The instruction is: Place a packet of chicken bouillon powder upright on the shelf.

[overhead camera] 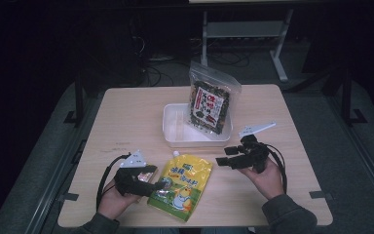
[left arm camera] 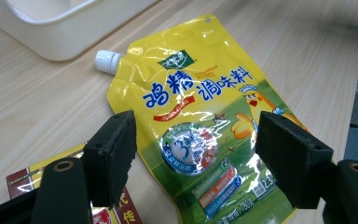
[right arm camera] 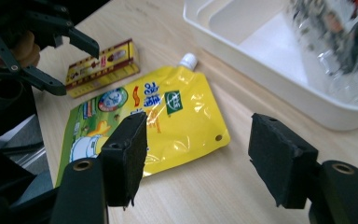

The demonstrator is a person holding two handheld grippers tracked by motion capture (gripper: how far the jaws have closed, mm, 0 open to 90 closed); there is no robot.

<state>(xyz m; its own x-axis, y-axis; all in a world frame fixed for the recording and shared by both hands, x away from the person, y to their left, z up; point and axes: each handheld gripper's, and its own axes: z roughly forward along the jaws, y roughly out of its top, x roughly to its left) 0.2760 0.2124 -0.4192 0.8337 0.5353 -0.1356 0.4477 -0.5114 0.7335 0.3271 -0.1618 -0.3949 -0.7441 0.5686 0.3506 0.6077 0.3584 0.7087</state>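
- Your left gripper (overhead camera: 161, 185) hovers over the lower end of the flat yellow plastic spouted pouch (overhead camera: 181, 185), jaws spread, nothing pinched.
- That pouch lies on the pale wooden table (overhead camera: 126, 117), its white cap pointing toward the white plastic tray (overhead camera: 173, 127).
- Your right gripper (overhead camera: 226, 156) is spread and empty, just right of the pouch.
- A small red-and-yellow packet (right arm camera: 103, 66) lies under your left gripper.
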